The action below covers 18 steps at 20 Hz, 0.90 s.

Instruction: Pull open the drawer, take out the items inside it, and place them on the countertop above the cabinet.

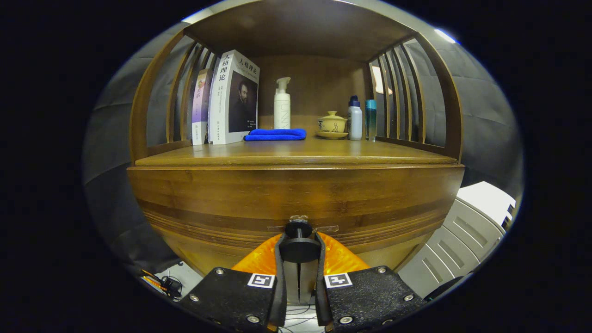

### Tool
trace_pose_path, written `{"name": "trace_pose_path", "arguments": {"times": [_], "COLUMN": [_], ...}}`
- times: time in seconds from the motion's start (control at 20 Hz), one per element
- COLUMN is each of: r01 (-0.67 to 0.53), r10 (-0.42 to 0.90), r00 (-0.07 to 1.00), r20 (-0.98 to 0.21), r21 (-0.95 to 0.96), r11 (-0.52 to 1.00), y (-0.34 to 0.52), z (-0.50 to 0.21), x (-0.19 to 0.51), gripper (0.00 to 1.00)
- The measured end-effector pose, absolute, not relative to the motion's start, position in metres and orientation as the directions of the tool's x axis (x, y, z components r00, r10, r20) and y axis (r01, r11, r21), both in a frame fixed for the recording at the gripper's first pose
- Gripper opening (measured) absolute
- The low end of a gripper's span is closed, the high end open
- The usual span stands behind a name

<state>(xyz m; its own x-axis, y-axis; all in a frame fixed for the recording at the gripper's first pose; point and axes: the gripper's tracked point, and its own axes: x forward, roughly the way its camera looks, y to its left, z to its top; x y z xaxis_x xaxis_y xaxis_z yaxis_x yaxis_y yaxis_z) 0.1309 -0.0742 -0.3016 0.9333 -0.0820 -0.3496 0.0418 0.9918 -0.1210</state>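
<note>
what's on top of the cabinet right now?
On the countertop: two books, a folded blue cloth, pump bottle behind it, lidded cup on saucer, two small bottles. Drawer contents hidden: it's closed, claw gripping its knob.

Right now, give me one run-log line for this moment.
stage: drawer pull | gripper: shut on knob | drawer: closed | countertop: books, cloth, bottles, teacup | items: not yet out

the wooden cabinet's countertop (296, 155) carries a folded blue cloth (275, 134) at its middle — just behind the cloth stands a white pump bottle (281, 104). left of the cloth, upright books (227, 99). right of it, a lidded tea bowl on a saucer (332, 125), then a white bottle (354, 119) and a teal bottle (370, 118).

the gripper (299, 249) closes its fingers on the drawer knob (299, 230).
</note>
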Motion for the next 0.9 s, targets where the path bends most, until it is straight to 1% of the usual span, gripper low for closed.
{"name": "trace_pose_path", "arguments": {"times": [0.6, 0.9], "r01": [0.037, 0.04], "r10": [-0.082, -0.081], "r00": [0.938, 0.927], "r20": [-0.336, -0.366], "r21": [-0.138, -0.119], "r11": [0.99, 0.992], "y": [-0.076, -0.078], "z": [-0.288, -0.291], "x": [0.037, 0.001], "gripper": [0.25, 0.25]}}
